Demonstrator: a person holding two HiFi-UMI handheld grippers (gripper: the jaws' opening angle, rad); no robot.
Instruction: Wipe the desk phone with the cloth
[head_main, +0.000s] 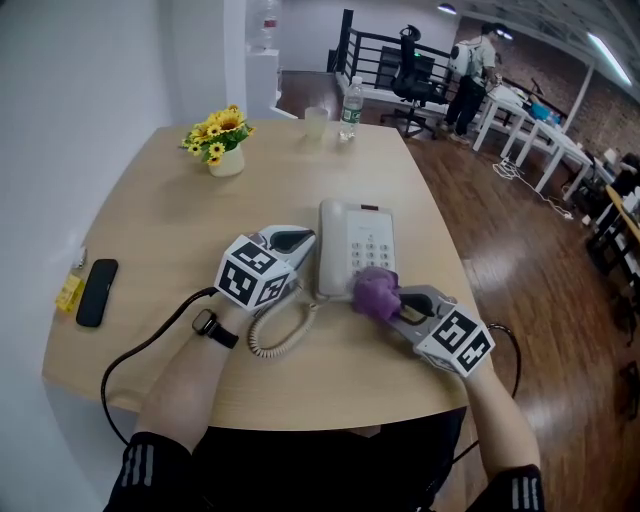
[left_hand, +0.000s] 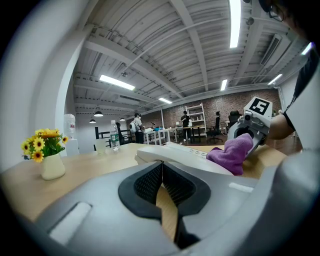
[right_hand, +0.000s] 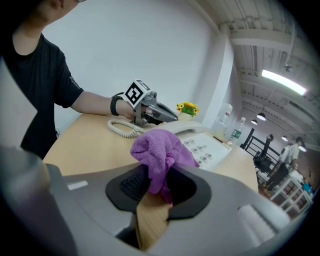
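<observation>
Holds a bunched purple cloth (head_main: 375, 293) in the right gripper (head_main: 397, 303), jaws clamped on a fold of it. Presses the wad onto the near edge of the desk phone (head_main: 347, 216), just below the keypad (head_main: 366, 247). Rests the left gripper (head_main: 300, 238) just beside the handset (head_main: 333, 250), jaws drawn together on nothing, with only bare table (head_main: 150, 220) showing below the pads.

Risks, as a judgement:
- Could shove the phone across the table on a firm stroke, since it is braced from one side only and not gripped.
- Could tip the handset off its cradle or press keys if dragged hard.
- Could snag the coiled cord (head_main: 280, 335) looped near the left gripper.
- Might lose the cloth, pinched by so little.

Counted:
- one desk phone
- one cloth
- two grippers
- one coiled cord
- one pot of yellow flowers (head_main: 222, 140)
- one water bottle (head_main: 349, 108)
- one clear cup (head_main: 316, 122)
- one dark flat device (head_main: 96, 292), touching one small yellow item (head_main: 68, 292)
</observation>
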